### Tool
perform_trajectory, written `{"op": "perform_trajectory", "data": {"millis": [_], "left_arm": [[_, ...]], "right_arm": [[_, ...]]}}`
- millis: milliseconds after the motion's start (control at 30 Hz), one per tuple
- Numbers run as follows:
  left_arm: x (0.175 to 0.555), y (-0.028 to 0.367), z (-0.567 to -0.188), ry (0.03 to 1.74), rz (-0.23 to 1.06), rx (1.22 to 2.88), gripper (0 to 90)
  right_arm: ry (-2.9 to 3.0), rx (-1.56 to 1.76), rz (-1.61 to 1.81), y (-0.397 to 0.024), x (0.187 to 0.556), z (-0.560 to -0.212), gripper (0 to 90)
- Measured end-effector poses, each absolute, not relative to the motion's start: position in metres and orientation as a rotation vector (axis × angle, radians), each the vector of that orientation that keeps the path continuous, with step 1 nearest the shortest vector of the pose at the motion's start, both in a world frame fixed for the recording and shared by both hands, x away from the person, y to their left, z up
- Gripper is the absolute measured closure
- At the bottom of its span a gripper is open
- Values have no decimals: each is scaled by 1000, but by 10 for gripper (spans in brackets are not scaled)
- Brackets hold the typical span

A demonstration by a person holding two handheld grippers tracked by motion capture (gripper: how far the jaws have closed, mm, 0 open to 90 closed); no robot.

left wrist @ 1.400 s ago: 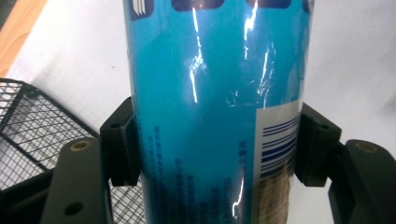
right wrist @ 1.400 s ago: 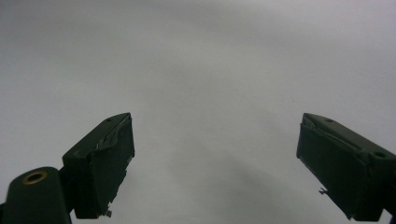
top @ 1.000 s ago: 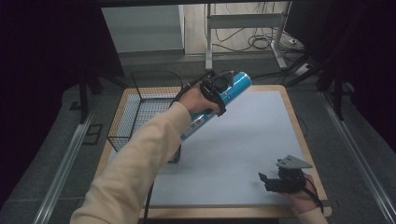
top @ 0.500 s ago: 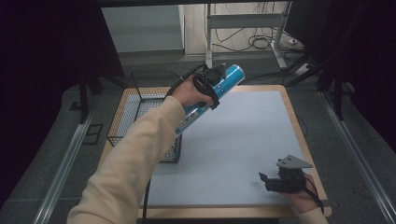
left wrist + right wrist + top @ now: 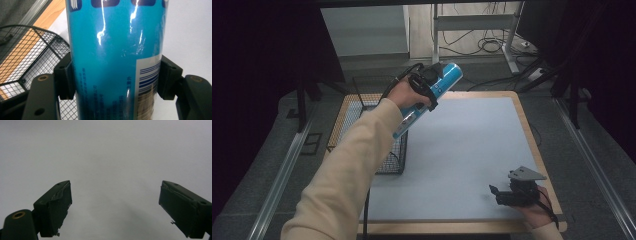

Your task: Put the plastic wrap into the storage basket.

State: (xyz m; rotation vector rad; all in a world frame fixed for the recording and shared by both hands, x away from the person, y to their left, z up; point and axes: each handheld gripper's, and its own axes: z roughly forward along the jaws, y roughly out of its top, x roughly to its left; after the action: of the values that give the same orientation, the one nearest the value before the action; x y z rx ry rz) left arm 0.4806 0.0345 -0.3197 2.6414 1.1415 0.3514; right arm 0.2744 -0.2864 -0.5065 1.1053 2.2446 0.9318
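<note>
While the left tool grips a tilted blue can above the wire basket's far right corner, the can hangs clear of the counter. Near right, the right tool rests released, jaws wide apart.

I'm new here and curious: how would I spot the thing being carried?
Start at the grey table mat, then the black wire basket at its left edge. Held tilted above it in the left tool is a glossy blue cylindrical can, the brightest thing there.
</note>
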Motion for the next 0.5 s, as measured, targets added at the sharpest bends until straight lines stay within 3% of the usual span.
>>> {"op": "perform_trajectory", "data": {"millis": [500], "left_arm": [[490, 57, -337, 1217, 355, 2646, 314]], "right_arm": [[2242, 1111, 927, -287, 275, -508, 116]]}}
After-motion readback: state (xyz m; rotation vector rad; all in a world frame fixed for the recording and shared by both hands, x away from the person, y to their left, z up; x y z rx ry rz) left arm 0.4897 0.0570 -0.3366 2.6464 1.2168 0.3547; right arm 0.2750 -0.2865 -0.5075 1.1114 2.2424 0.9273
